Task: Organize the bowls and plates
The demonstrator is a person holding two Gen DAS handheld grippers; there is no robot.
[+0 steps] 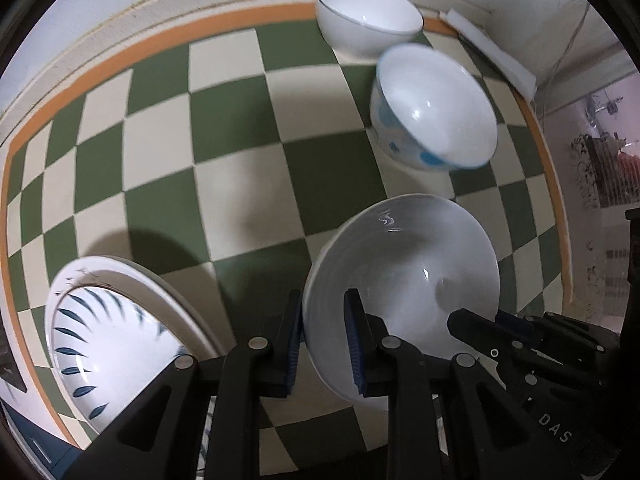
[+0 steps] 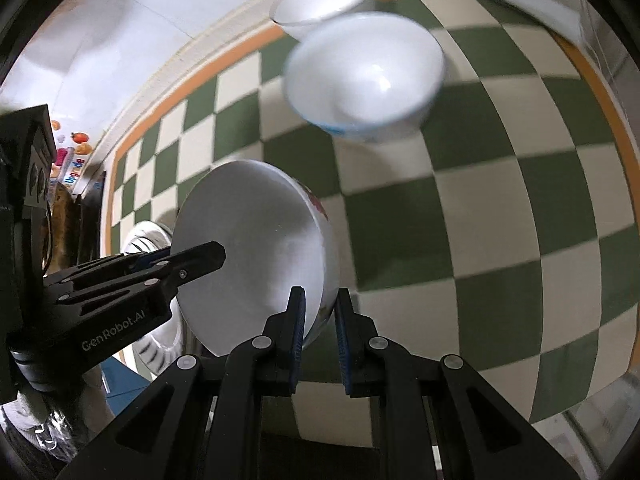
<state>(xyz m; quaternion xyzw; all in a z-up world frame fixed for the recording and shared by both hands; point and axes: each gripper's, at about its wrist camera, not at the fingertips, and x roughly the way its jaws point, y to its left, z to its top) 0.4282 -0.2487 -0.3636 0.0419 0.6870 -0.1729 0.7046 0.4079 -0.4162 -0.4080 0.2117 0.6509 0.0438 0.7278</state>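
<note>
Honestly, both my left gripper (image 1: 323, 340) and right gripper (image 2: 320, 334) pinch one white bowl's (image 1: 404, 280) opposite rims; uneven pulling could make it slip onto the checkered table (image 1: 224, 128).

Home dining or kitchen corner. Bench covered by a green-and-cream checked cloth (image 1: 224, 128) with orange border, pushed against a plain white wall (image 2: 132, 40). Household crockery on it: white bowls (image 1: 368, 16), a blue-flowered bowl (image 1: 436, 116), a blue-leaf plate (image 1: 108, 336). Far left, colourful fruit-shaped magnets (image 2: 78, 140) on a pale surface.
</note>
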